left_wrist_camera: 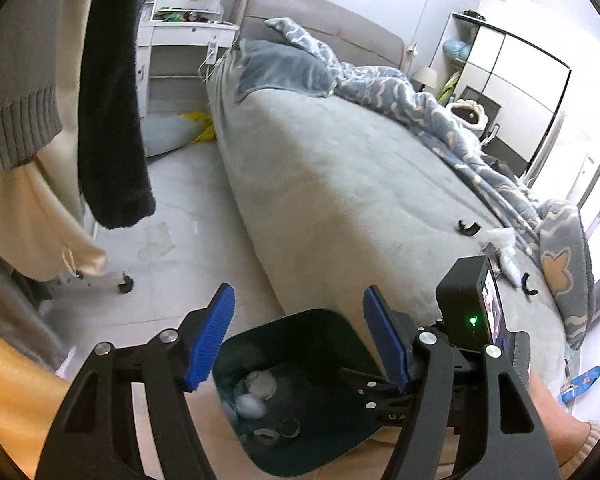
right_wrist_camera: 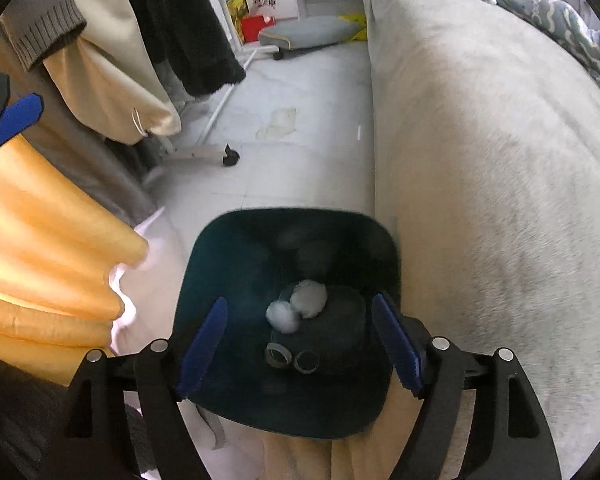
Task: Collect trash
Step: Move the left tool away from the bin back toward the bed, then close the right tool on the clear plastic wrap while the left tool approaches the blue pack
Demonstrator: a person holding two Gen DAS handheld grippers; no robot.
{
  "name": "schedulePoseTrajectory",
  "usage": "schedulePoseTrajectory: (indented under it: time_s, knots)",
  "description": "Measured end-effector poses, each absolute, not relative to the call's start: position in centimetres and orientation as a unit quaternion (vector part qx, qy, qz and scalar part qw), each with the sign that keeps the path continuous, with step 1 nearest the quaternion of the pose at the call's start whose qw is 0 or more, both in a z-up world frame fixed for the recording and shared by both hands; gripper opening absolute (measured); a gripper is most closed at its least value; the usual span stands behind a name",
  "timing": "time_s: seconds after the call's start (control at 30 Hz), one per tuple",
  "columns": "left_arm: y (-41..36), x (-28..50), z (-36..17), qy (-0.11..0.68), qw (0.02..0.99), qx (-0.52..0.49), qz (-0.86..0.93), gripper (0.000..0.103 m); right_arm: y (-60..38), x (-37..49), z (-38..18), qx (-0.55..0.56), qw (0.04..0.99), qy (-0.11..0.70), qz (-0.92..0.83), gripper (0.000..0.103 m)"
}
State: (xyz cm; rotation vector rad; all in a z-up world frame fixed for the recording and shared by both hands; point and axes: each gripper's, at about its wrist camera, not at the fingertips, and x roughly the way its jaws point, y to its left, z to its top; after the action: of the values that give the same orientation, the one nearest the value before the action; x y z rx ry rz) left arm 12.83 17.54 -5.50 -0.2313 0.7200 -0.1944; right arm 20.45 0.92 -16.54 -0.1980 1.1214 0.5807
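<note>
Both grippers hang empty over a dark teal plastic bin parked against the bed, with more trash waiting on the bedding.

Left wrist view: the left gripper has its blue-padded jaws spread with nothing between them, tilted above the bin so drops fall straight in; crumpled white tissue balls and clear tape rings already lie at the bottom. On the grey bed, near the blue patterned quilt, crumpled white wrappers and small black curved scraps remain within reach, and a blue snack wrapper lies on the floor.

Right wrist view: the right gripper points steeply down into the bin, jaws apart and empty, directly over the tissue balls, the bin kept close beside the mattress for short carries.
</note>
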Motion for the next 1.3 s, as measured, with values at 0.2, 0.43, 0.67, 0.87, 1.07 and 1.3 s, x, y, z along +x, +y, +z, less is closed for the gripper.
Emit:
schedulePoseTrajectory:
  time_s: [0.2,0.43,0.67,0.87,1.07,1.3]
  knots:
    - [16.2,12.7,-3.8,0.325,0.933,-0.114,-0.107,0.069,-0.3,20.8,-14.1,-0.08,0.825,0.486,0.276,0.083]
    - [13.6,13.6,-3.4,0.32,0.935,-0.093,-0.122,0.069,-3.3,21.7,-11.7,-0.062,0.848,0.451,0.271,0.085]
    - [10.9,14.7,-2.9,0.314,0.936,-0.085,-0.135,0.069,-6.6,22.9,-10.3,-0.047,0.863,0.434,0.253,0.085]
    - [8.7,15.8,-3.4,0.32,0.933,-0.076,-0.146,0.07,-10.3,24.0,-9.2,-0.034,0.875,0.423,0.235,0.085]
    - [6.3,17.0,-4.1,0.331,0.928,-0.066,-0.159,0.07,-13.7,25.0,-8.2,-0.022,0.887,0.409,0.212,0.085]
    - [3.5,18.1,-4.2,0.333,0.925,-0.053,-0.177,0.07,-17.3,25.7,-7.0,-0.036,0.902,0.387,0.187,0.085]
